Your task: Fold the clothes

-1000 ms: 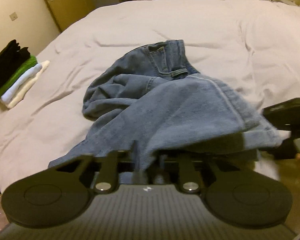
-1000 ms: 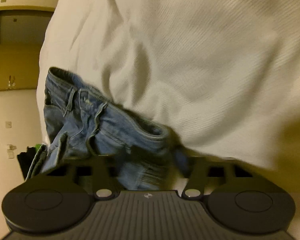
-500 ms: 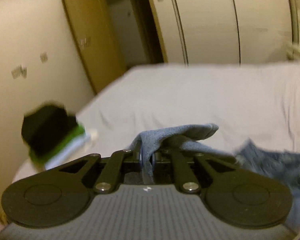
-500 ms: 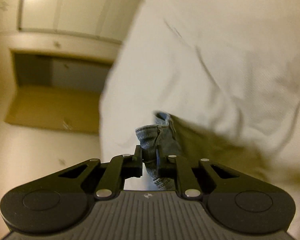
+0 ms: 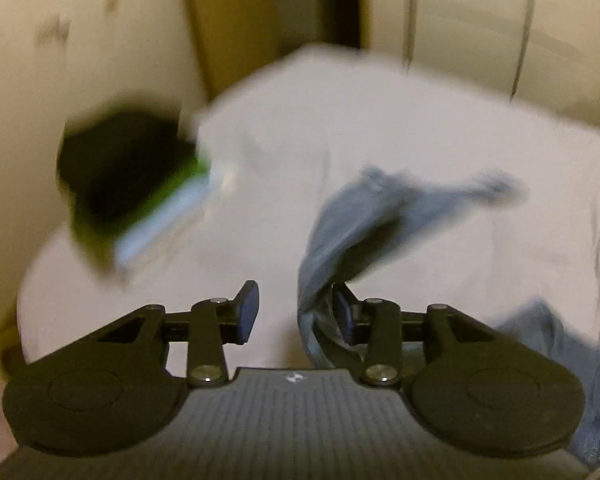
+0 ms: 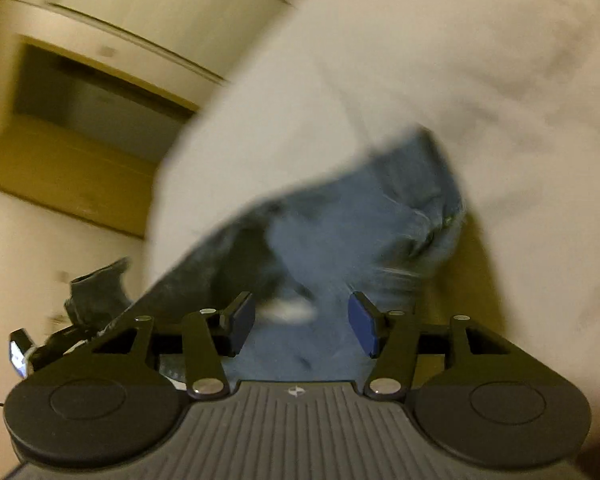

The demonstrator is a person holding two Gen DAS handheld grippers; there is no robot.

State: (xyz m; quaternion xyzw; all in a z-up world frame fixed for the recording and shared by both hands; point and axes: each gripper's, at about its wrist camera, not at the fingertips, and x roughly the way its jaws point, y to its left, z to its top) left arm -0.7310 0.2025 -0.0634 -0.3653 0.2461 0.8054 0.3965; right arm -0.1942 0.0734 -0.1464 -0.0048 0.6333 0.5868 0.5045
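Jeans — both hand-held grippers agape

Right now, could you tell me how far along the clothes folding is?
Done: a stack of folded clothes sits at the bed's left edge. In hand: the jeans, still rumpled. The left gripper and right gripper are both open, denim draped against the left one's finger. Left: flatten and fold the jeans, then presumably add them to the stack.

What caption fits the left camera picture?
Open left gripper lets blue jeans drop onto the white bed.
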